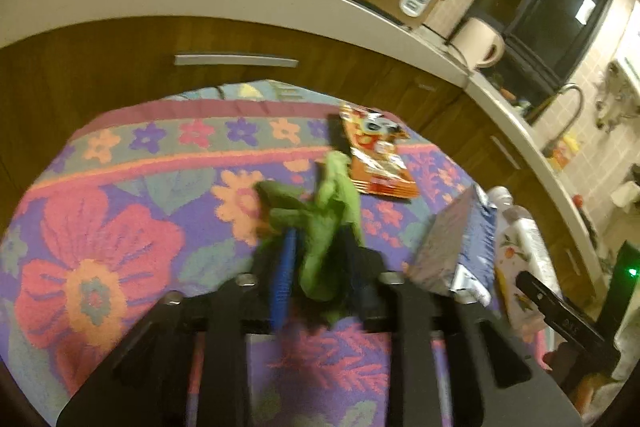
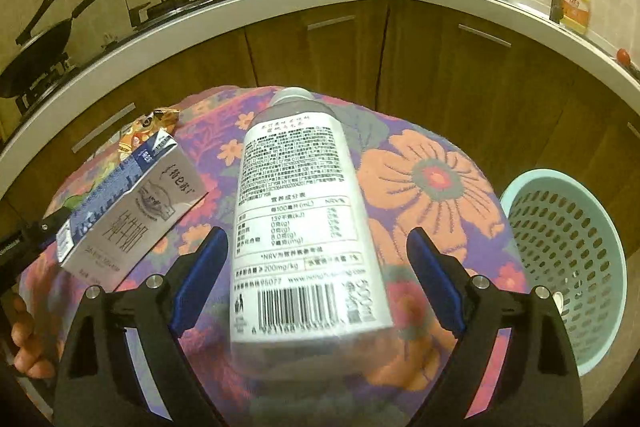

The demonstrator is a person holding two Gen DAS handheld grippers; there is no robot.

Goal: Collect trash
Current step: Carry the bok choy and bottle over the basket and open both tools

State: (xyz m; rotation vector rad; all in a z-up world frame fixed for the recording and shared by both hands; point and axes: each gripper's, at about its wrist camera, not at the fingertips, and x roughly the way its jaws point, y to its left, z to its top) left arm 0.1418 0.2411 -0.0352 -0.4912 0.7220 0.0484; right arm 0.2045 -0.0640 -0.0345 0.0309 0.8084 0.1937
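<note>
My right gripper [image 2: 316, 283] stands wide, pads clear of the lying bottle [image 2: 304, 227] it straddles to grab, while my left gripper [image 1: 320, 267] loosely brackets green scrap [image 1: 324, 227]; carton [image 2: 128, 211] and wrapper [image 1: 376, 155] wait, basket [image 2: 516, 195] alongside.

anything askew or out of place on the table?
Yes. The plastic bottle lies on its side between the open right tool's fingers. The milk carton is tipped over at a slant, and a crumpled orange snack wrapper lies flat. Green leafy scraps sit between the left tool's fingers.
</note>
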